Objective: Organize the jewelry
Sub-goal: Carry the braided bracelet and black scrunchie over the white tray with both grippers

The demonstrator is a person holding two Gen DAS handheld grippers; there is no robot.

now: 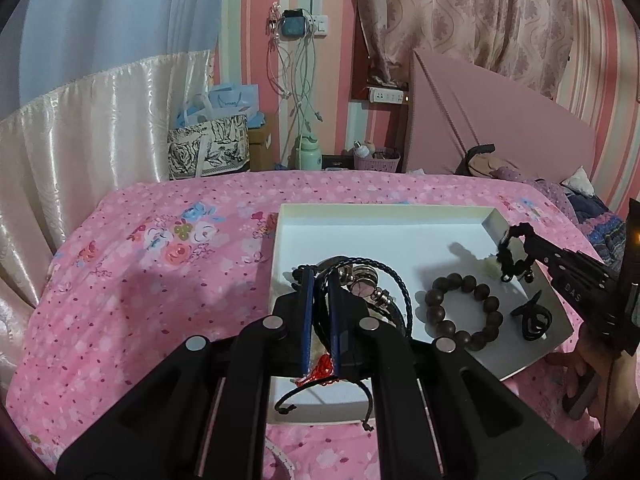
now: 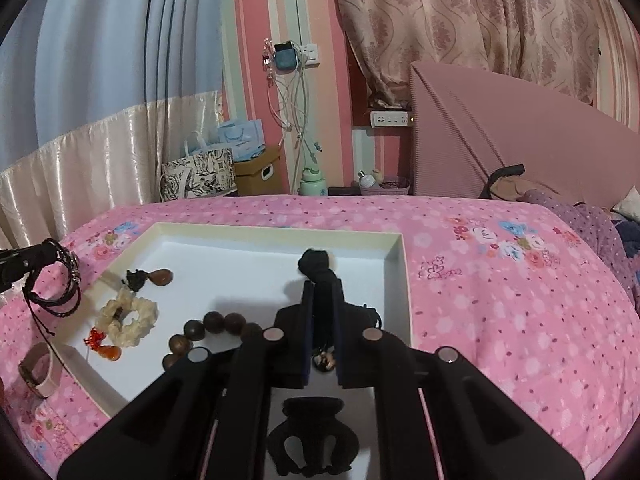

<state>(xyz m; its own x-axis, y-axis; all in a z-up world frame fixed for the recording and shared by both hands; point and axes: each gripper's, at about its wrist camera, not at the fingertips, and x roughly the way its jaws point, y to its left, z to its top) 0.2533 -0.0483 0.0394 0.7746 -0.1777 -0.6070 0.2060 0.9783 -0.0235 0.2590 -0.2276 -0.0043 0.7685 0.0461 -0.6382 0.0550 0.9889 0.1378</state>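
- Two grippers work over one white tray that sits on a pink floral bedspread.
- The left gripper has its blue-padded fingers drawn together on a bundle of black braided cord bracelets with silver charm beads; in the right wrist view the same bundle hangs from it above the tray's left edge.
- A black cord end dangles from the bundle over the near part of the tray, and something red shows between the fingers at their base.
- The right gripper is clamped on a black knotted cord piece, held above the tray; the left wrist view shows it over the tray's right side.
- Raised letters "DAS" read along the right gripper's arm; the rest is out of sight.
- Inside the tray lie a dark wooden bead bracelet, a black hair claw near the tray's front edge, a cream bead bracelet, a brown teardrop pendant and a small red and orange charm.
- A pale band rests on the bedspread just outside the tray's left wall.
- Behind the tray, beyond the bed, stand a black-and-white printed bag, a mint green bottle and pale blue gift bags whose print is too small to read.
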